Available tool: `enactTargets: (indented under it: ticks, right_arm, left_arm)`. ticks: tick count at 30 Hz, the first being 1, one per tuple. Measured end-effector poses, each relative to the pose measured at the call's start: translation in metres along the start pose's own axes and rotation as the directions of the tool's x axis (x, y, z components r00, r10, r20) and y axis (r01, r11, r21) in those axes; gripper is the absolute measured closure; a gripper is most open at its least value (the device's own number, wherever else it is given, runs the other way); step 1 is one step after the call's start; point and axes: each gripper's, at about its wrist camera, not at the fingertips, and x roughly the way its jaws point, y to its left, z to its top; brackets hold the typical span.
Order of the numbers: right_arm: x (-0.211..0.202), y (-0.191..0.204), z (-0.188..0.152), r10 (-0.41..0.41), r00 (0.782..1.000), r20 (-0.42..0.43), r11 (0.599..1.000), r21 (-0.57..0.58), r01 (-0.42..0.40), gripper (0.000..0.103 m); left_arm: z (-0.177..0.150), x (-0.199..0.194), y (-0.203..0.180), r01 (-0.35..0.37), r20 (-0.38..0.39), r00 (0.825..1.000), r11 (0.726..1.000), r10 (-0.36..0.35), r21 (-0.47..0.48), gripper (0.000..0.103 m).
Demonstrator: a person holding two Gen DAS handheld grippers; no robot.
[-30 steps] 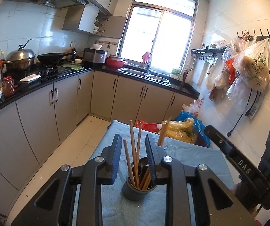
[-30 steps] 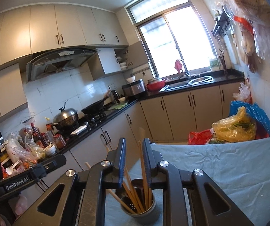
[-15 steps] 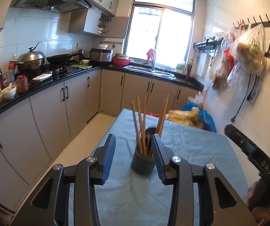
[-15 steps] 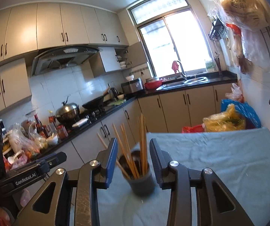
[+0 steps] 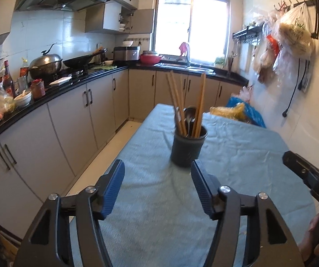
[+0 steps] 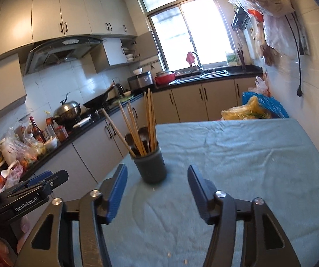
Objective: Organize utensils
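A dark grey utensil cup point(image 5: 188, 148) point(image 6: 151, 164) stands upright on the blue-clothed table point(image 5: 237, 155) point(image 6: 237, 155). It holds several wooden chopsticks point(image 5: 177, 104) point(image 6: 149, 120) and dark spoons point(image 5: 189, 114) point(image 6: 143, 133). My left gripper point(image 5: 156, 187) hangs a short way in front of the cup, jaws opening, nothing between them. My right gripper point(image 6: 156, 189) also sits just short of the cup, jaws opening and empty. Each gripper shows at the edge of the other's view, the right gripper's body point(image 5: 310, 178) and the left gripper's body point(image 6: 26, 191).
A black counter point(image 5: 55, 89) with a wok, pot, bottles and jars runs along the left, cabinets below. A sink point(image 5: 181, 65) sits under the window. Yellow and blue bags point(image 5: 237, 111) lie past the table's far edge. Plastic bags point(image 5: 292, 35) hang on the right wall.
Both grippers have drawn back from the cup and opened wide. Earlier their jaws were close together around the chopsticks; now the cup stands apart in front of them.
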Motion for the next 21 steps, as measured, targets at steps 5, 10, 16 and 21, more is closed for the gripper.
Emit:
enactTargets:
  ticks: [5,10,16,21]
  right_arm:
    - [-0.003,0.014,-0.019,-0.020,0.999,-0.026,0.999,-0.042,0.019,0.030]
    - [0.000,0.025,-0.030,-0.028,0.998,-0.053,0.997,-0.068,0.024,0.024]
    - [0.004,0.028,-0.041,-0.034,0.996,-0.078,0.997,-0.078,0.028,0.017]
    - [0.009,0.028,-0.048,-0.042,0.994,-0.103,0.996,-0.082,0.033,0.017]
  left_arm:
    - [-0.017,0.008,0.009,-0.054,-0.051,0.997,0.999,0.054,0.001,0.036]
    - [-0.029,0.010,0.016,-0.117,-0.055,0.991,0.993,0.118,0.025,0.035]
    - [-0.037,0.012,0.022,-0.139,-0.067,0.988,0.989,0.141,0.042,0.030]
    - [-0.041,0.017,0.023,-0.141,-0.082,0.986,0.989,0.145,0.049,0.029]
